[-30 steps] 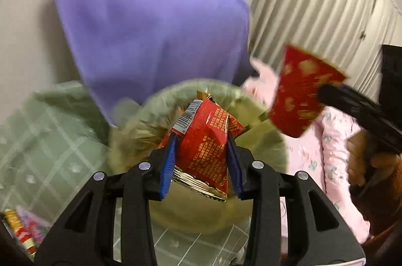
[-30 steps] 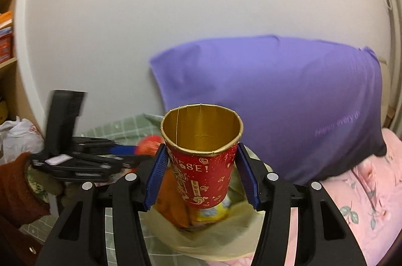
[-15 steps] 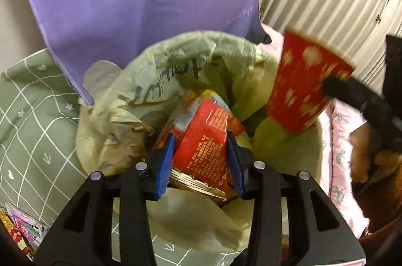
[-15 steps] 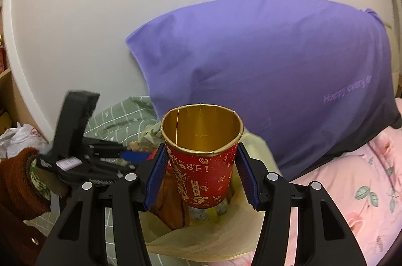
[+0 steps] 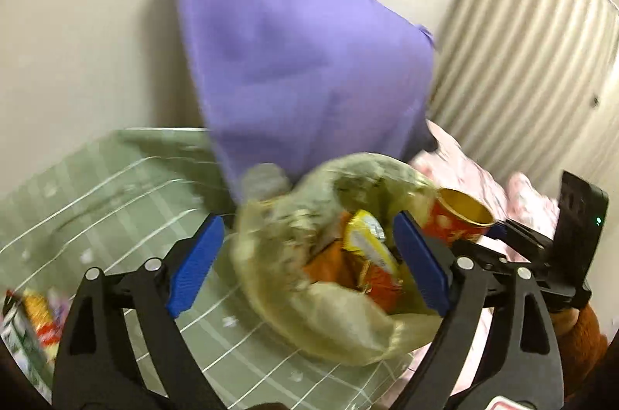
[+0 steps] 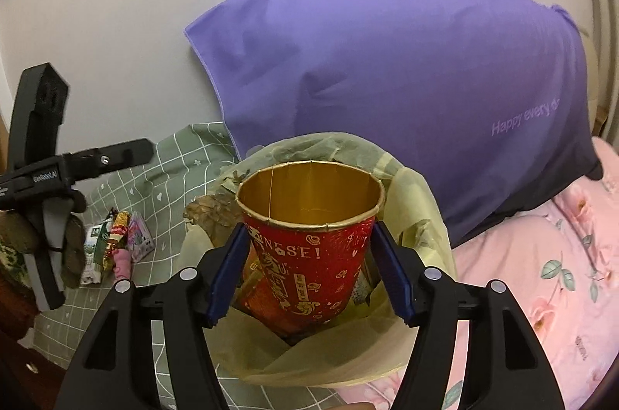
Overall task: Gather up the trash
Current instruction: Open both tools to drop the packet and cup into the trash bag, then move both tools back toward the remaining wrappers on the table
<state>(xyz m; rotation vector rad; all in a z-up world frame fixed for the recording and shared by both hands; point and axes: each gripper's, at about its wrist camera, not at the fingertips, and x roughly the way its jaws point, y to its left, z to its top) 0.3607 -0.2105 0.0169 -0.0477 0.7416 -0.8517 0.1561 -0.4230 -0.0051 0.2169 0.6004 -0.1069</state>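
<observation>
A yellowish trash bag (image 5: 340, 325) (image 6: 418, 193) stands open on the bed with red, orange and yellow wrappers (image 5: 363, 255) inside. My left gripper (image 5: 309, 266) is open and empty, its jaws spread wide just above the bag. My right gripper (image 6: 311, 266) is shut on a red paper cup (image 6: 309, 255) with a gold inside, held upright over the bag's mouth. The cup (image 5: 456, 220) also shows at the bag's right rim in the left wrist view.
A purple pillow (image 6: 406, 81) leans on the wall behind the bag. A green checked sheet (image 5: 116, 201) lies to the left, with several snack wrappers (image 6: 116, 243) on it. A pink floral quilt (image 6: 541, 274) lies to the right.
My left gripper has opened and let the red wrapper drop into the bag, then pulled back. My right gripper has brought the cup lower, over the bag's mouth.
</observation>
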